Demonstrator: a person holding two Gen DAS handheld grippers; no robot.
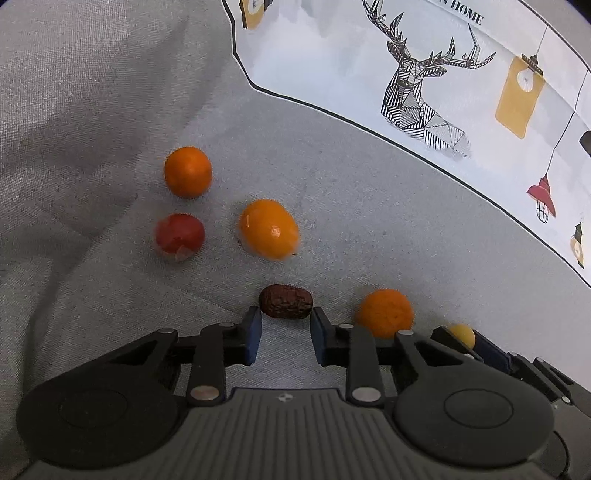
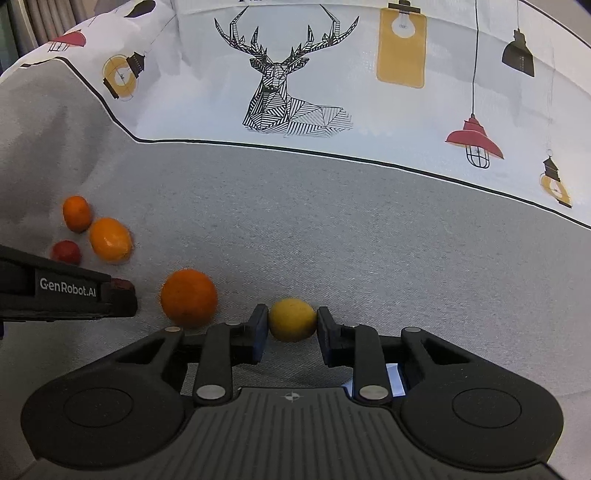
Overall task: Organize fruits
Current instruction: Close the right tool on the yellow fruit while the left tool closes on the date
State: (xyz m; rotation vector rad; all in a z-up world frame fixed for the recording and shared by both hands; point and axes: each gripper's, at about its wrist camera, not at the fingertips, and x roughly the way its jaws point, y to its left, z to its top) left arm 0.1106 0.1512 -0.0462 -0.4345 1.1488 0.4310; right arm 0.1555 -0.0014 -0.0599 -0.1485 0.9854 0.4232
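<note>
A wrinkled dark brown date (image 1: 285, 301) lies on the grey cloth (image 1: 369, 221), with my left gripper (image 1: 286, 315) shut on its two ends. A small yellow round fruit (image 2: 292, 319) sits pressed between the blue pads of my right gripper (image 2: 291, 322), which is shut on it. A rough orange (image 2: 188, 297) rests between the two grippers. Further left lie a glossy oval orange fruit (image 1: 268, 229), a small tangerine (image 1: 187, 176) and a red fruit (image 1: 180, 235). In the right wrist view, the left gripper (image 2: 122, 291) comes in from the left edge.
Beyond the grey cloth, a white cloth (image 2: 369, 122) printed with a deer and hanging lamps covers the far side, bounded by a black line. The grey cloth is creased and folded at the left (image 1: 74, 129). A curtain (image 2: 33, 22) shows at the far left corner.
</note>
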